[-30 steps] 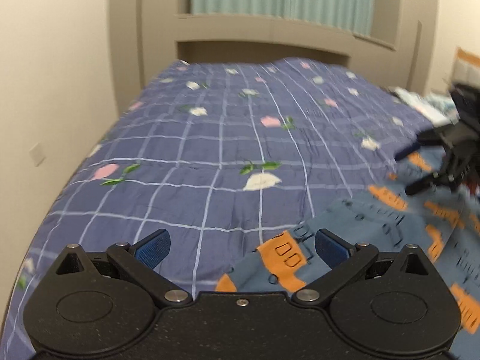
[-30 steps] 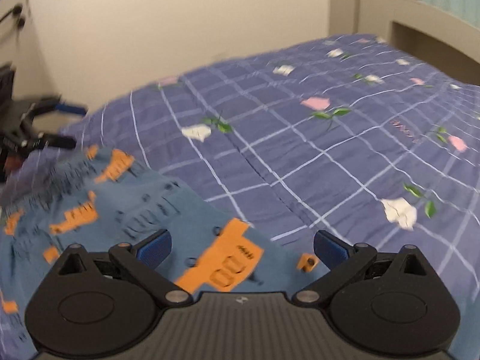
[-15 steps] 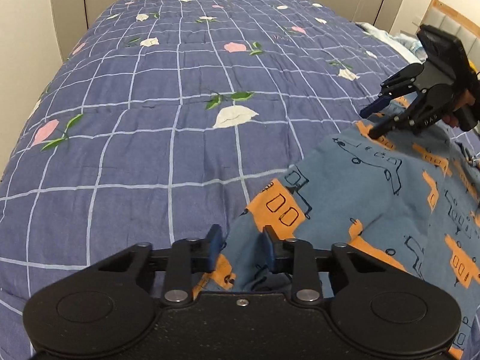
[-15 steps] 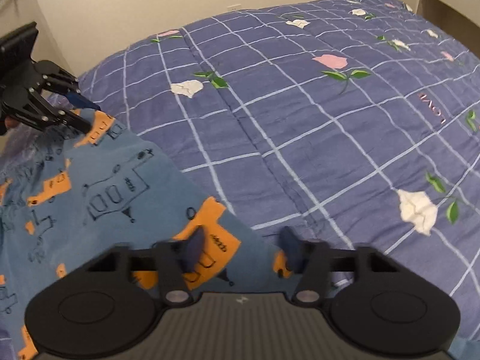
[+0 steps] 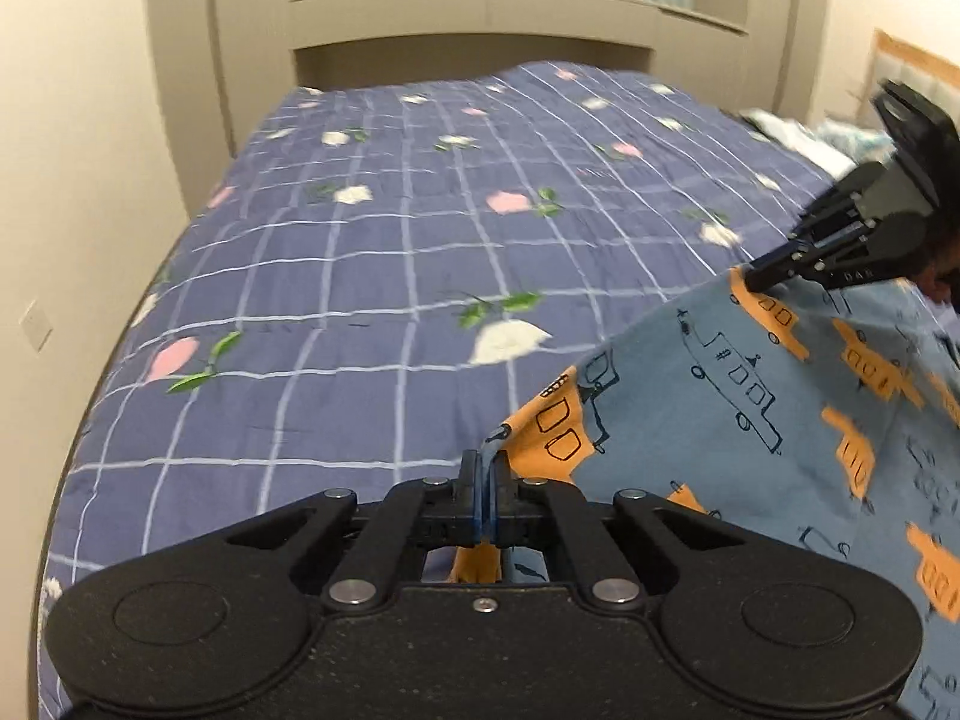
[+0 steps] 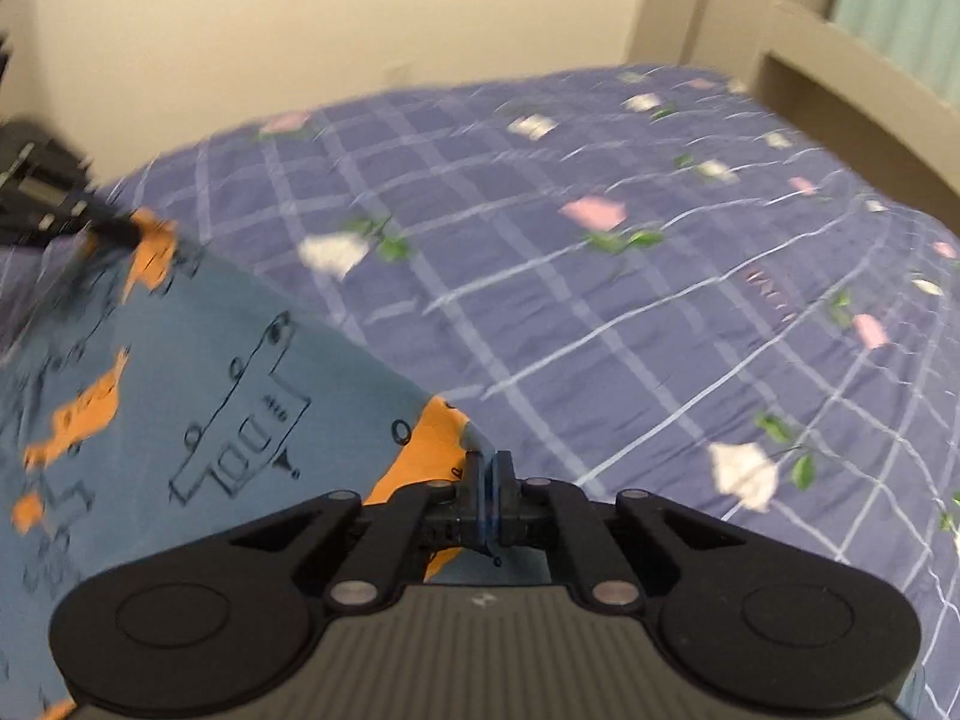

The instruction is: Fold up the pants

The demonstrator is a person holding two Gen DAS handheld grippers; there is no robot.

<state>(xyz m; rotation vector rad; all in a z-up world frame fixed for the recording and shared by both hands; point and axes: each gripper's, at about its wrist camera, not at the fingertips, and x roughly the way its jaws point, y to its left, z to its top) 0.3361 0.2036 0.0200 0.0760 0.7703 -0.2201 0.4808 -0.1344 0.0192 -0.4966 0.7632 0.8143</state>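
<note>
The pants (image 5: 738, 420) are blue with orange and dark-outline vehicle prints. They are raised off the bed between both grippers. My left gripper (image 5: 485, 468) is shut on one corner of the pants' edge. My right gripper (image 6: 489, 471) is shut on the other corner of the pants (image 6: 180, 396). In the left wrist view the right gripper (image 5: 756, 279) shows at the far right, pinching the cloth. In the right wrist view the left gripper (image 6: 129, 234) shows at the far left, pinching the cloth.
The bed's purple checked quilt (image 5: 372, 276) with flower prints spreads out behind the pants, also in the right wrist view (image 6: 600, 300). A beige headboard frame (image 5: 480, 18) stands at the far end. A wall (image 5: 72, 168) runs along the left side. Other clothes (image 5: 798, 132) lie at the far right.
Both grippers went from open to shut on the pants' corners. They then rose, lifting the cloth's edge off the quilt.
</note>
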